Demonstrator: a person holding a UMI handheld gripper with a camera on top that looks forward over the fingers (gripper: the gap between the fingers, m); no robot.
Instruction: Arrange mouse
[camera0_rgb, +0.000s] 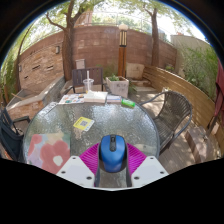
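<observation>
A blue computer mouse (111, 152) with a dark scroll wheel sits between my two fingers, its sides against the magenta pads (90, 158). My gripper (111, 160) is shut on the mouse, holding it above the near edge of a round glass table (95, 118). The mouse's rear end is hidden between the white finger bodies.
On the glass table lie a yellow card (83, 124), a patterned red-and-white item (46, 150), and papers or books (88, 98) at the far side. A metal mesh chair (175, 112) stands to the right. Brick wall, trees and a planter (116, 85) lie beyond.
</observation>
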